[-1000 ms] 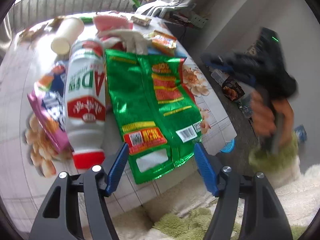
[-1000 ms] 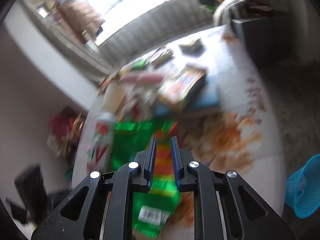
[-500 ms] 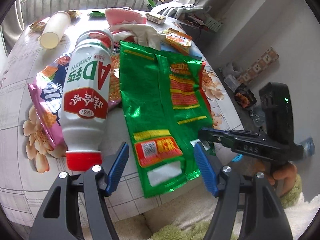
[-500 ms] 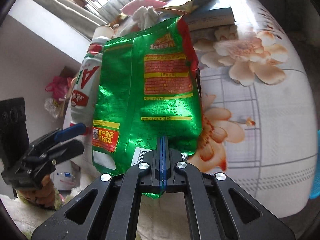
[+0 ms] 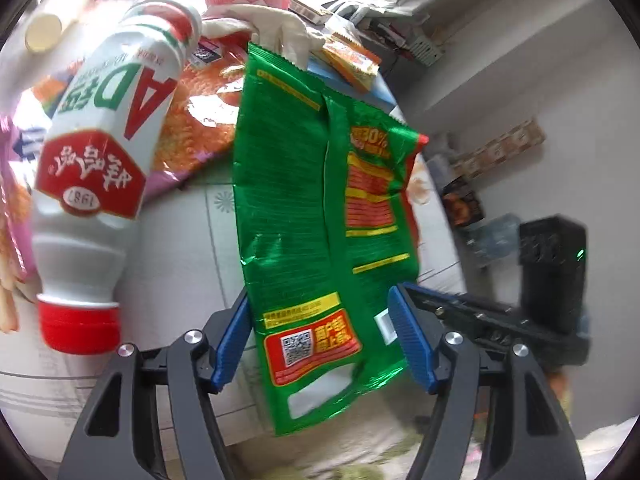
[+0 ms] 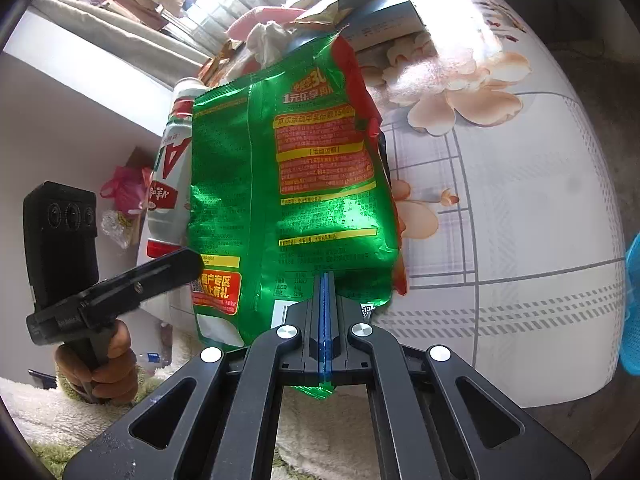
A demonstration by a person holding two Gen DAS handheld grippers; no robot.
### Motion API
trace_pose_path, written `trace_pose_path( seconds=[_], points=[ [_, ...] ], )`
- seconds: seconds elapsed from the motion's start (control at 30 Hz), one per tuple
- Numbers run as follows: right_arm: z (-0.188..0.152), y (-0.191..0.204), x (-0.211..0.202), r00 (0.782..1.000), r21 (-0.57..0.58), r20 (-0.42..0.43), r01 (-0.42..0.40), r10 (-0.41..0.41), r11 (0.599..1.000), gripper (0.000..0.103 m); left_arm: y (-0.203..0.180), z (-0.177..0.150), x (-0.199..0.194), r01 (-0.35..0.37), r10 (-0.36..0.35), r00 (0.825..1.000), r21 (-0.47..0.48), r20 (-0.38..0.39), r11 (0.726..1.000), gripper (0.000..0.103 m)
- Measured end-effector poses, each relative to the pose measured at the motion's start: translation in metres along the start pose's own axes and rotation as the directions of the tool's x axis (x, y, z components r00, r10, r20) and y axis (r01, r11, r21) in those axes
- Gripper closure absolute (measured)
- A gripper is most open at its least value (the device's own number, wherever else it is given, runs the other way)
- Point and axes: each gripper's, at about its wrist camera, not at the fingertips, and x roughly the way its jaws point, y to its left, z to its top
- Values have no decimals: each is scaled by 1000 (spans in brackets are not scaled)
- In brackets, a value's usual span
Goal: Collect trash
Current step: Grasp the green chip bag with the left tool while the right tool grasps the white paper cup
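- The right tool is clamped on the near edge of the green snack bag, blue pads pressed together with foil between them, so the step in hand looks like lifting this one piece of trash off the tabletop.
- The left tool stands apart, its blue fingers either side of the bag's lower end in the left wrist view; whether they touch the foil is hard to say, as the frame is blurred.
- The bag fills the centre of both views, its near end hanging past the tabletop's edge, its far end up among the litter.
- It is flat, crinkled, shiny green foil with red and yellow print and a QR panel; it looks empty and light.
- Next, as I judge it, the bag must be carried clear without dragging the white bottle lying at its left, then dropped in a bin, perhaps the blue basket at the right edge.
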Motion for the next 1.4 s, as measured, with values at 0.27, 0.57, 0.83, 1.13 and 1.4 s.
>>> trace_pose_path(
  seconds=[0.27, 0.57, 0.83, 1.13, 1.4],
  points=[
    [-5, -14, -3, 997, 51, 9, -79, 79, 996, 103, 16, 4, -2, 212, -210, 977, -115, 29, 971, 53],
    [-6, -15, 0, 998, 88, 11, -65, 64, 994, 103, 1, -1, 12, 134, -134, 991, -31, -15, 991, 97],
    [2, 17, -7, 998, 54, 53, 18, -21, 998, 101, -15, -6, -9, 186, -192, 979, 91, 63, 978, 103],
    [55, 88, -80, 966, -156, 250, 105, -64, 982, 86, 8, -11, -7, 214, -216, 975, 58, 44, 975, 103],
    [180, 236, -28, 990, -370, 93, -64, 105, 927, 29, 16, -15, -4, 219, -220, 975, 45, 28, 975, 103]
  ],
)
